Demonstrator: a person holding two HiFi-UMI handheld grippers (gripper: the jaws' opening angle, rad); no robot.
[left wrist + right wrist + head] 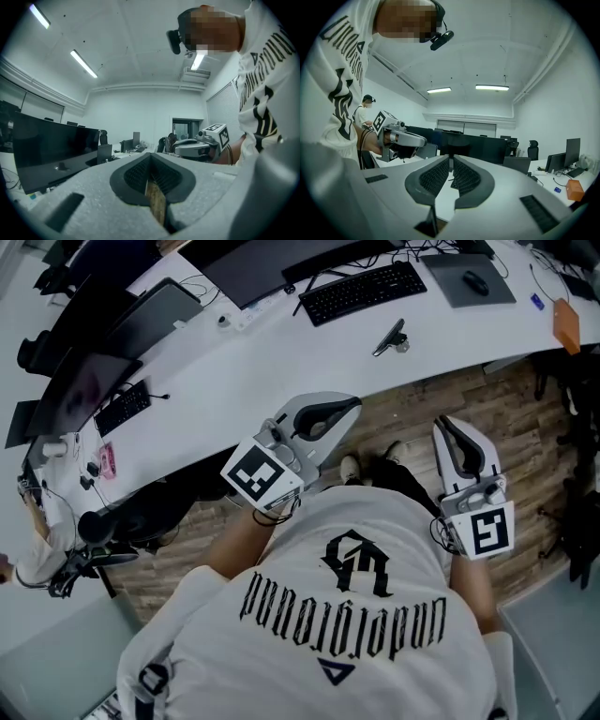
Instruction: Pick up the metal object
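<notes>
Right under the head camera, the person's white T-shirt (375,521) with its black print fills the bottom of the view, and both grippers poke out just ahead of it. Now the prize: the metal object (387,339), a small shiny clip-like piece, lies on the white desk (281,343) near its front edge, right beside a little round thing (402,345) too small to make out. Nothing grips it. Behind it sits a black keyboard (363,292). To the right of that there's a dark mouse (476,282) on a grey pad (445,282), and a black monitor (272,263) stands at the back. Far right, an orange item (566,324) rests at the desk's end. Coming in toward the body, the left gripper (349,407) hangs over the wooden floor (403,423), short of the desk edge and well apart from the metal object. Its own view shows the ribbed pads pressed together at the tips, with nothing caught between them. The right gripper (441,425) is alongside, also over the floor. Its jaws are closed tip to tip and empty, pointing toward the desk.
</notes>
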